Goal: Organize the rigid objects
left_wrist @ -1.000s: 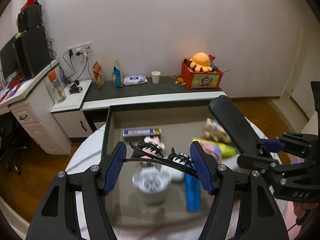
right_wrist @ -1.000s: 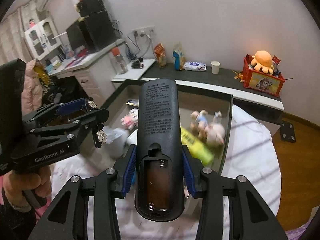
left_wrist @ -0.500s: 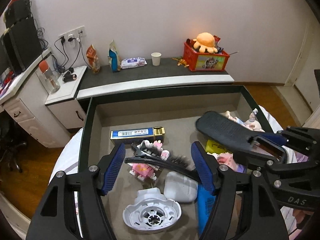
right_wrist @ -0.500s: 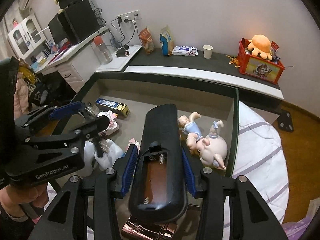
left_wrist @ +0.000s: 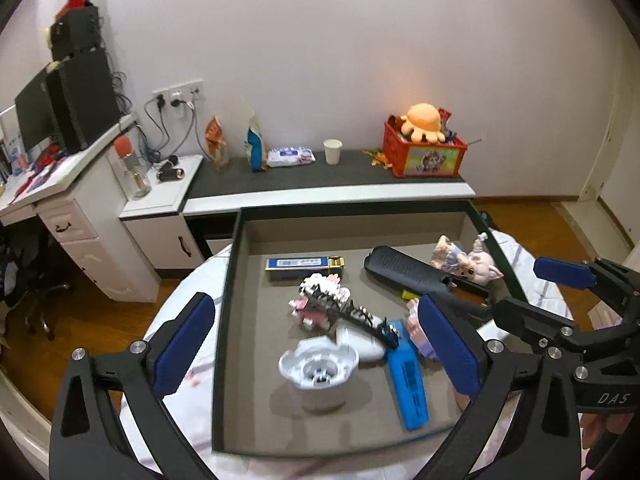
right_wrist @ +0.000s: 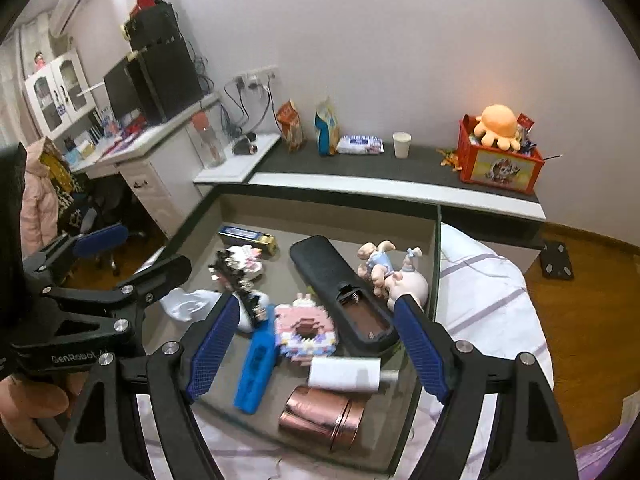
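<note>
Both grippers had just let go. The long black plastic remote control [right_wrist: 338, 288], pinched a second earlier by the right gripper [right_wrist: 316, 344], now lay in the dark-rimmed grey tray [left_wrist: 228, 300] toward its right edge, battery bay open, beside the pink pig figurine [right_wrist: 396, 276]. The black toothed hair clip [left_wrist: 352, 316], earlier between the left gripper's [left_wrist: 316, 346] pads, rested mid-tray across the pink block toy [left_wrist: 320, 300]. Both jaws were opening, spread wide with nothing pinched. Two items looked stowed.

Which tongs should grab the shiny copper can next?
Probably the right tongs: the shiny copper can lies just below them in the grey tray. Both tongs are opening, empty.
</note>
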